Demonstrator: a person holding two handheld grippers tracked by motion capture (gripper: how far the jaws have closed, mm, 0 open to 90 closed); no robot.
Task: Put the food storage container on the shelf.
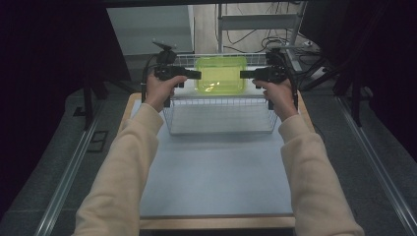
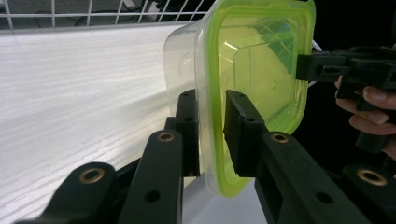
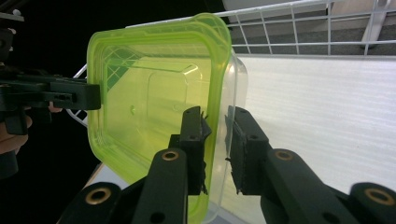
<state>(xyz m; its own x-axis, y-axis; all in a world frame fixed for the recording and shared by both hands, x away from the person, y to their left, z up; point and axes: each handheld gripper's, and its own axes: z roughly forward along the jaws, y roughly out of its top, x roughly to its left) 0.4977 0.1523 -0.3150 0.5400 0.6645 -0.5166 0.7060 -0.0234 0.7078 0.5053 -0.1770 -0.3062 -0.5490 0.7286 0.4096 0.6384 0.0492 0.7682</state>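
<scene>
Cream sleeves run up from the near edge of the table [image 1: 216, 187], and each of the person's hands grasps a black gripper at the far end. Both tools meet a clear plastic container with a green lid [image 1: 221, 74], which hangs above the wire basket [image 1: 220, 115] at the back of the pale blue tabletop.

Left gripper [image 1: 195, 74]: it points inward toward the container's left edge. In the left gripper view, its jaws straddle the rim of the container [image 2: 252, 70], one pad on the clear wall side and one on the green lid side. The gap between the pads is narrow. A thin slit shows beside the lid-side pad, so firm pressure cannot be confirmed.

Right gripper [image 1: 244, 74]: it points inward toward the right edge. In the right gripper view, the jaws likewise straddle the rim [image 3: 159, 98], set narrow. A visible gap separates the pad on the clear side from the wall; the other pad lies close to the green lid.

Container attitude: level in the high view, lid uppermost, between the two tools. White basket floor [image 3: 327, 116] shows behind it.
</scene>
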